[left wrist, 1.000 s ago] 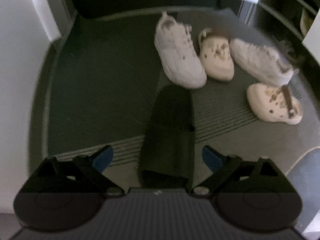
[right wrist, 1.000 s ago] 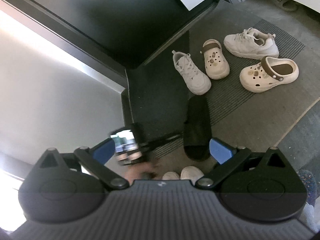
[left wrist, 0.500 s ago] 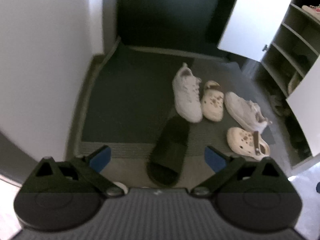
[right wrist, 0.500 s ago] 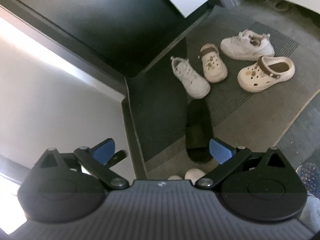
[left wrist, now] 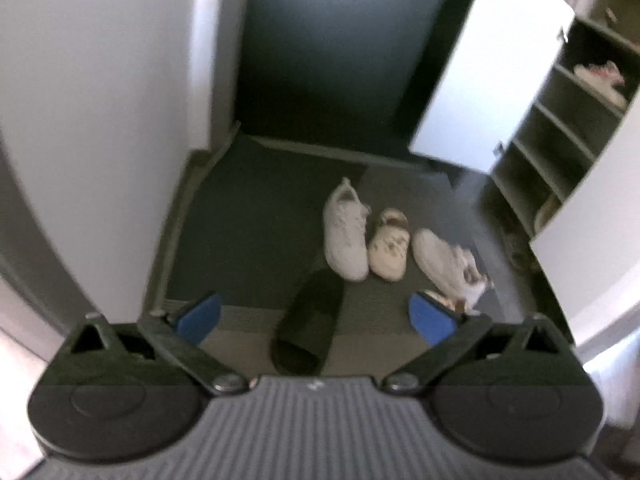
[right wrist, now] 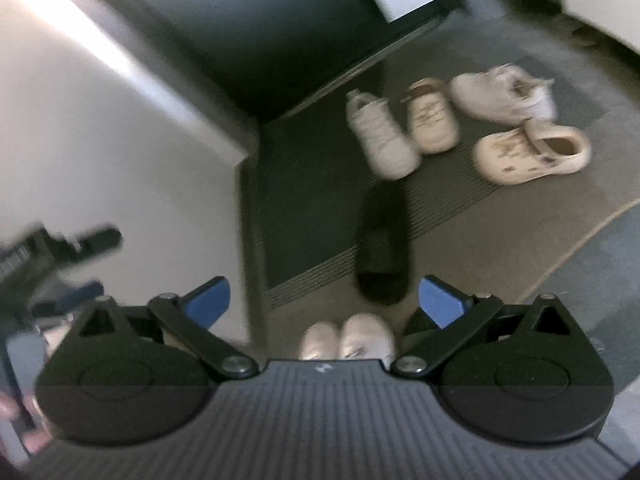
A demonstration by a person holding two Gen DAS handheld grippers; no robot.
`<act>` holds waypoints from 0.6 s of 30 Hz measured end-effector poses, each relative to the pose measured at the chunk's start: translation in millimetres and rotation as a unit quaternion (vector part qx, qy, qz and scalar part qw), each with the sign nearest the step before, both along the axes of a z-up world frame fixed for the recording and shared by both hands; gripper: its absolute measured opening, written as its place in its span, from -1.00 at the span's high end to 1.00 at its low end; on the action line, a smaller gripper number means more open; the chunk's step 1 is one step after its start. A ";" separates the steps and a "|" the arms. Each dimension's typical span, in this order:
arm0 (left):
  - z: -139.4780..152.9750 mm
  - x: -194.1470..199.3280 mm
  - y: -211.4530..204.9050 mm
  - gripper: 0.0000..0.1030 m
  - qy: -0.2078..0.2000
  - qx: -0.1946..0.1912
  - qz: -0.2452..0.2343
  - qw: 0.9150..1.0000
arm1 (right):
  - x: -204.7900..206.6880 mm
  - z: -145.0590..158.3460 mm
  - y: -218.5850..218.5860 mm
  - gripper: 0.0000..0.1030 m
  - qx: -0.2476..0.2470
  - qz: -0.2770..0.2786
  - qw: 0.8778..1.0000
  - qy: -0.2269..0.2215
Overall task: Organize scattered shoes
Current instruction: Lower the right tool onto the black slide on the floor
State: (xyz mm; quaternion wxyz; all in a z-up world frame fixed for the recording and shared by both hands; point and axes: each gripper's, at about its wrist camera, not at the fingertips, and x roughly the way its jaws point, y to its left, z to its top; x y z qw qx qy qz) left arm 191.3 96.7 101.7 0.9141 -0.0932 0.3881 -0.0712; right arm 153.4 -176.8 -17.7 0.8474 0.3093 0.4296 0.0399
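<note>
A black slide sandal [left wrist: 310, 320] lies on the floor at the mat's front edge, far below my left gripper [left wrist: 316, 317], which is open and empty. Beyond it stand a white sneaker [left wrist: 346, 236], a cream clog [left wrist: 390, 250] and a second white sneaker [left wrist: 444, 264]. A second clog [left wrist: 444, 300] is mostly hidden behind the right finger. My right gripper [right wrist: 326, 300] also hangs open and empty, high over the same black slide [right wrist: 382, 244], sneaker [right wrist: 380, 140], clog [right wrist: 432, 120], sneaker [right wrist: 504, 92] and side-turned clog [right wrist: 532, 150].
An open shoe cabinet [left wrist: 560, 140] with shelves stands at the right, its white door [left wrist: 492, 80] swung out. A dark doormat [left wrist: 248, 220] lies before a dark door, with a white wall [left wrist: 100, 120] on the left. The person's feet [right wrist: 348, 340] stand just behind the slide.
My left gripper has risen well away from the black slide, so the shoes look smaller and the cabinet has come into view. The right view has shifted slightly.
</note>
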 end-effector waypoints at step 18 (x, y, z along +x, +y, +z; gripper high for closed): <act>7.0 -32.4 38.6 -0.99 -0.014 -0.032 0.084 0.996 | 112.6 -104.7 155.8 -1.00 -0.357 0.607 0.705 -0.084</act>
